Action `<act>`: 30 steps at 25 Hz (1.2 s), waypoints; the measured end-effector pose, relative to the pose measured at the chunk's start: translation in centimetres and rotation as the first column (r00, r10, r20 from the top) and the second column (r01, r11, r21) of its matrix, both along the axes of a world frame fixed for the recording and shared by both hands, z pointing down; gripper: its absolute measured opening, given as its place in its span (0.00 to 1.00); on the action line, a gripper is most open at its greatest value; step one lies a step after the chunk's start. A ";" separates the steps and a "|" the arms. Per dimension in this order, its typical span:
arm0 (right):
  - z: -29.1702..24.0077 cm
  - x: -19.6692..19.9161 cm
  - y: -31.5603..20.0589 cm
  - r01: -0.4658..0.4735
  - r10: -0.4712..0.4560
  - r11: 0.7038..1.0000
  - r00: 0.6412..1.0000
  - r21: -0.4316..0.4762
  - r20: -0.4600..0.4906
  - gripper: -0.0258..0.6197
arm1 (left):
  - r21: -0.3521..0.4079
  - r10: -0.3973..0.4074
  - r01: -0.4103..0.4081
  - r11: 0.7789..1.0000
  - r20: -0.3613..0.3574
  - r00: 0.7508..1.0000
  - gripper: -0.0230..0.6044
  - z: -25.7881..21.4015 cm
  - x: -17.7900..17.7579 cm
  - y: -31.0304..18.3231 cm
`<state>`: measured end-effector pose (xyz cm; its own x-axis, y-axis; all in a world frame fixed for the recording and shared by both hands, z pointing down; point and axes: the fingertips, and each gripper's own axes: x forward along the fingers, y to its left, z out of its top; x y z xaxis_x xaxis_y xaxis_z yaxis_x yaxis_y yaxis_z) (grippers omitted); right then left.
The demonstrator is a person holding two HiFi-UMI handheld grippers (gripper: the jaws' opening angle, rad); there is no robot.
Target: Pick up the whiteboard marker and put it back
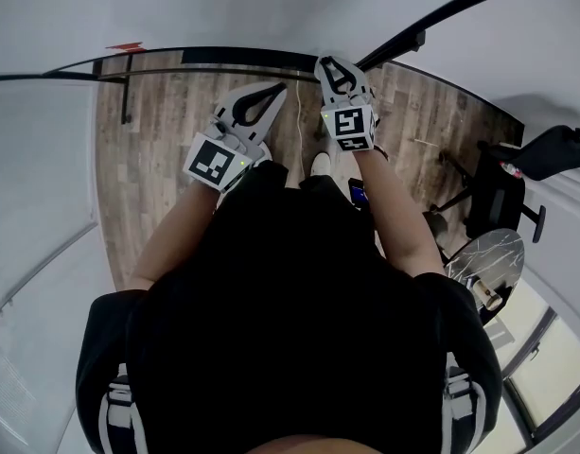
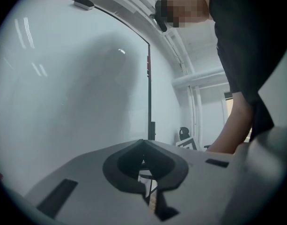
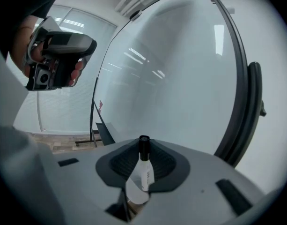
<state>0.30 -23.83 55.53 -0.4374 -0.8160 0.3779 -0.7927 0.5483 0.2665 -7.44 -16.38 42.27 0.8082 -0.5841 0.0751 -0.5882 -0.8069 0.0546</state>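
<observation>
The whiteboard marker (image 3: 144, 175), white-bodied with a black cap, stands between the jaws of my right gripper (image 3: 143, 144), which is shut on it with the cap pointing forward. That gripper (image 1: 335, 66) is held up close to the whiteboard (image 3: 180, 78), just above its black tray (image 1: 223, 57). My left gripper (image 1: 275, 91) hangs beside it to the left, also facing the board (image 2: 63, 88). Its jaws meet at the tips (image 2: 143, 144) with nothing between them. In the right gripper view a hand holds the left gripper (image 3: 59, 55) at the upper left.
The whiteboard's dark frame (image 3: 248, 107) curves down the right side, and a stand post (image 2: 149, 93) rises ahead. Wooden floor (image 1: 157, 140) lies below. A black office chair (image 1: 498, 201) and a round marbled table (image 1: 488, 253) stand to the right.
</observation>
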 end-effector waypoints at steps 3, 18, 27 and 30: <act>-1.4 0.2 0.3 -0.004 0.004 1.000 0.999 0.000 0.043 0.14 | 0.005 0.002 -0.002 1.000 -0.009 1.000 0.04 -0.6 0.2 0.2; -12.9 1.7 4.6 0.029 -0.048 0.996 0.977 0.090 0.209 0.14 | 0.022 0.027 -0.027 0.999 0.000 1.000 0.04 -3.5 1.4 1.4; -19.4 3.0 9.1 0.105 -0.126 0.991 0.941 0.085 0.315 0.14 | 0.048 0.030 -0.030 0.998 0.013 0.999 0.04 -6.6 2.0 1.6; -20.1 3.4 10.5 0.132 -0.144 0.989 0.934 0.060 0.327 0.14 | 0.029 0.068 -0.069 0.997 0.004 0.998 0.04 -6.7 2.5 2.0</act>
